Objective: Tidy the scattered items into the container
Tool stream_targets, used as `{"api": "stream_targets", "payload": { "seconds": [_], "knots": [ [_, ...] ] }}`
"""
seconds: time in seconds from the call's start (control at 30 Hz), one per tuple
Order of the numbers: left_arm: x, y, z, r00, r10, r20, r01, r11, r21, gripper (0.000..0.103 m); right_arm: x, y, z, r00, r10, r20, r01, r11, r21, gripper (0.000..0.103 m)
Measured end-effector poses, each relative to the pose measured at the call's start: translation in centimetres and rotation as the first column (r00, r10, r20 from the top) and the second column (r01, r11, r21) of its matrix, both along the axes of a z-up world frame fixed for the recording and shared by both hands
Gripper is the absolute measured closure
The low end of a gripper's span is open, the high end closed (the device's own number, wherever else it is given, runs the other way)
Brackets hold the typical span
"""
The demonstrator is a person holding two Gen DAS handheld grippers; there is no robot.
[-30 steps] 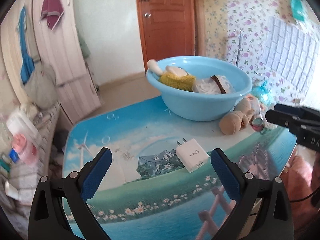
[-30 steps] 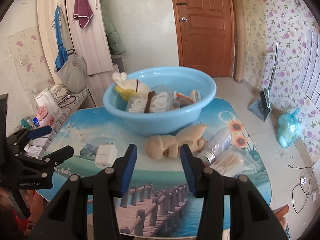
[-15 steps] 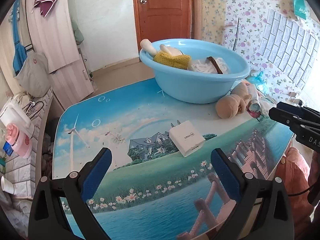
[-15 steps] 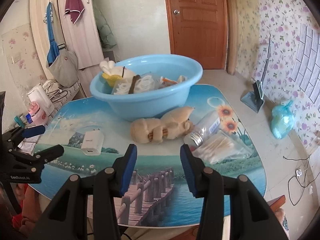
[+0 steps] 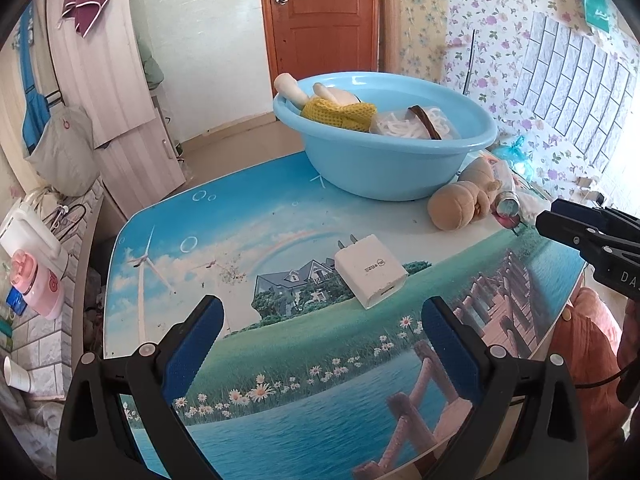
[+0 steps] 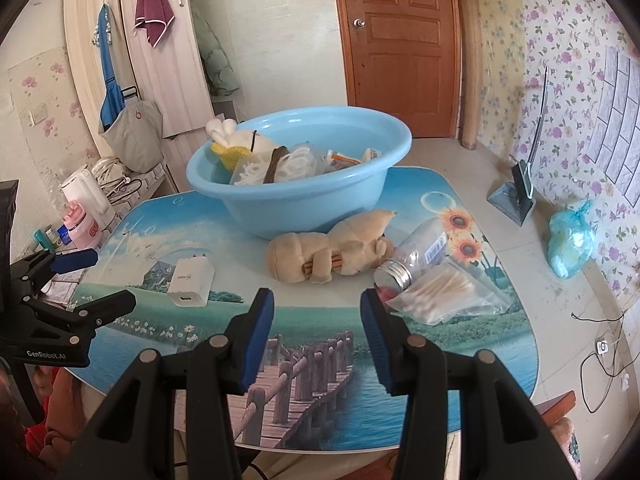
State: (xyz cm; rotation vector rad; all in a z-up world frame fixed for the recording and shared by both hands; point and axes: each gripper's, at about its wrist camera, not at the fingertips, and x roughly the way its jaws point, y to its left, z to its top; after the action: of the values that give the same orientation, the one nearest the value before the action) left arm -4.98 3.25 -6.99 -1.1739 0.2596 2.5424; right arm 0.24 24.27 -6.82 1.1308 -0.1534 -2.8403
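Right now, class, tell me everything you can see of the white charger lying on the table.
The white charger is a small, glossy plastic block with rounded corners. Two metal prongs point toward the blue basin; a port faces the near table edge. Grey print marks its top face. It lies flat on the table, apart from everything else. The left gripper is open, clear of it.

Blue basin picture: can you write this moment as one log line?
left gripper: open, empty | right gripper: open, empty | basin: partly filled | on table: charger, plush toy, bottle, swab bag
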Motion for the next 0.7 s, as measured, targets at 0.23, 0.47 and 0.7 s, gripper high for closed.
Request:
{"api": "stream_targets", "payload": {
  "seconds": [0.23, 0.47, 0.7],
  "knots": [
    [-0.1, 0.1, -0.2, 1.000, -0.004, 0.010, 0.004, 1.000, 0.000, 0.003, 0.0, 0.1, -0.1, 1.000, 0.000, 0.001, 0.000, 1.000, -0.004, 0.059],
    [-0.2, 0.0, -0.2, 1.000, -0.022, 0.018, 0.022, 0.999, 0.029, 0.003, -0.1, 0.2, -0.2, 1.000, 0.003, -0.001, -0.003, 1.000, 0.007, 0.059],
    [-0.3, 0.2, -0.5, 0.999, -0.024, 0.030, 0.023, 0.999, 0.035, 0.003, -0.2, 1.1, -0.5, 1.000, -0.020, 0.003, 0.020, 1.000, -0.010, 0.059]
  ]
}}
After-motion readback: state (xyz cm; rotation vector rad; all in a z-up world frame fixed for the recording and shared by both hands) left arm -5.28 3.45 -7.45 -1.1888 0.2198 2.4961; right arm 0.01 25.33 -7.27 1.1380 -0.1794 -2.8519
